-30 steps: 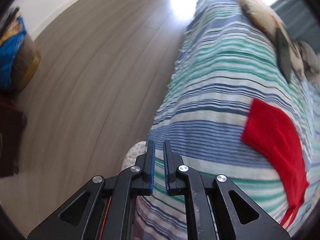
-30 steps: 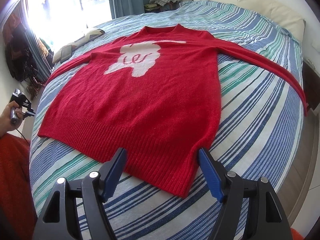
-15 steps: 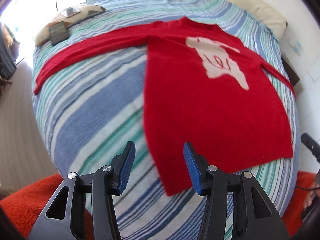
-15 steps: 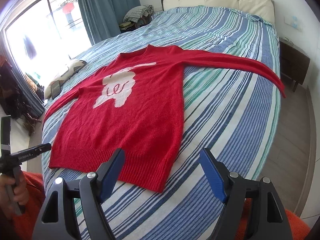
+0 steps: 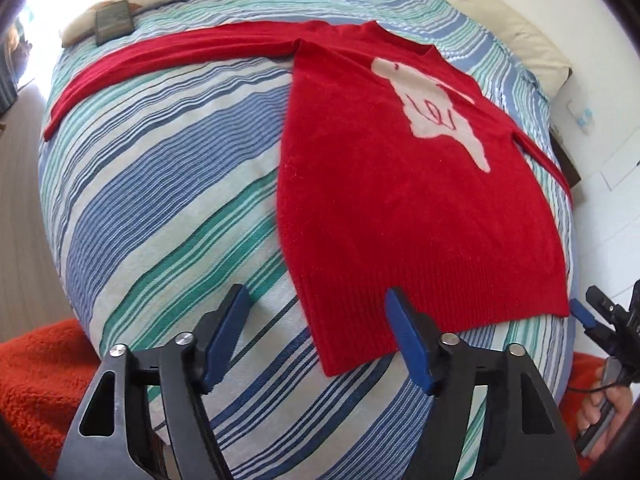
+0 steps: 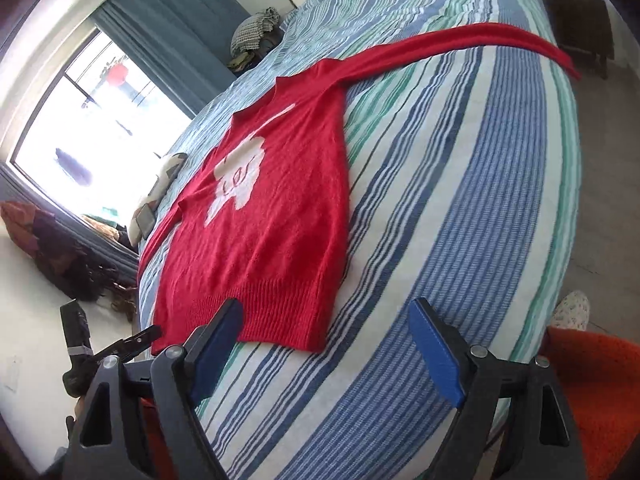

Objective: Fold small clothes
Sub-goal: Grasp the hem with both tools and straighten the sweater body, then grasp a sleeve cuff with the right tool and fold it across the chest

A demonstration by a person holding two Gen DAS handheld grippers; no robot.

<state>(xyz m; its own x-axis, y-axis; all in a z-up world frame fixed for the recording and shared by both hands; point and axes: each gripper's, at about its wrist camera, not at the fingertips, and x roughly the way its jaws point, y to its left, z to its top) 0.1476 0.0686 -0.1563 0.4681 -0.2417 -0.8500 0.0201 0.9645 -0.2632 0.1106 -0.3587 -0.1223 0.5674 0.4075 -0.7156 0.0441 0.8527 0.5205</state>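
I hold my left gripper (image 5: 316,336) over the near edge of the bed (image 5: 160,200), its blue-padded jaws spread wide with nothing between them. In the left wrist view the red sweater (image 5: 380,208) lies flat, face up, filling the centre and right of the frame; its ribbed hem corner sits low in the centre, between my two fingers in the picture, though I cannot tell whether they touch it. One sleeve (image 5: 168,56) stretches across the striped cover toward the upper left, ending near a patterned pillow (image 5: 132,4) with a dark flat object on it. At the right edge my other hand's tool pokes in beside the hem.

My right gripper (image 6: 326,344) is also wide apart and holds nothing. In its view the sweater (image 6: 276,232) lies left of centre, its hem just above my left finger (image 6: 216,344), and the other sleeve (image 6: 460,46) runs to the upper right. A window (image 6: 92,120) and blue curtain (image 6: 176,28) fill the upper left. The left tool shows at the lower left edge.
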